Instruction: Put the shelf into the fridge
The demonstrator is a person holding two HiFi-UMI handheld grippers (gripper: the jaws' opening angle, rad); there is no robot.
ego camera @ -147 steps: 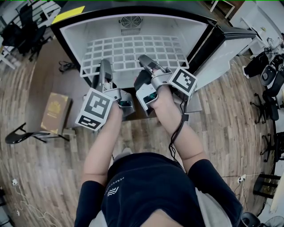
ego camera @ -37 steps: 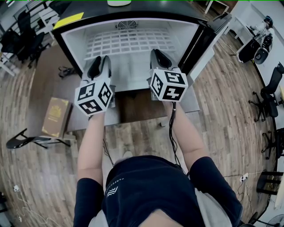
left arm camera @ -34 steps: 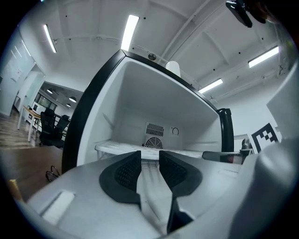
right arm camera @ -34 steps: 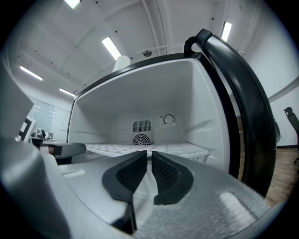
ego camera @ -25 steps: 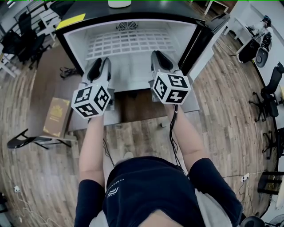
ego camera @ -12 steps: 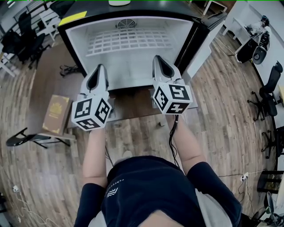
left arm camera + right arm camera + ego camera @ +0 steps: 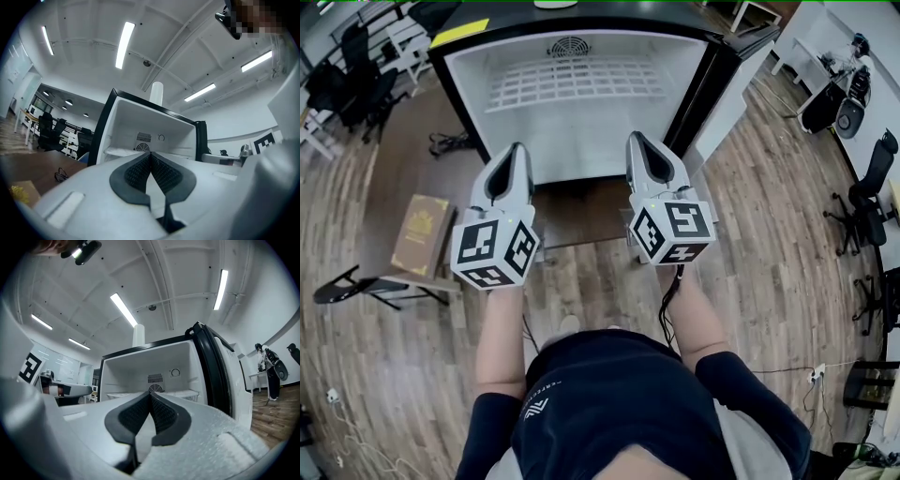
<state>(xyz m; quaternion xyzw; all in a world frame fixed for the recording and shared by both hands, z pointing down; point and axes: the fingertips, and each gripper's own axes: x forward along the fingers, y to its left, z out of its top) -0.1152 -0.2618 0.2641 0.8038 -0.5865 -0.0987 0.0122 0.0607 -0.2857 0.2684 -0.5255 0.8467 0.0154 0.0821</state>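
The shelf (image 7: 581, 82) lies inside the fridge (image 7: 467, 89). In front of it, the left gripper (image 7: 518, 148) and right gripper (image 7: 635, 139) have fingers clenched, empty. If unseated, the shelf may tip.

The shelf (image 7: 581, 82) lies inside the fridge (image 7: 453, 89), across its rear part, just below the vent (image 7: 569, 47) in the back wall. The left claw (image 7: 517, 150) and right claw (image 7: 635, 141) sit side by side before the fridge's front edge. A box (image 7: 420, 234) lies on the floor (image 7: 581, 272), left of the fridge.

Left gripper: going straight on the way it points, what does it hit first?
The left gripper aims into the open fridge; the way looks free up to the front edge of the shelf, probably, though depth is unclear.
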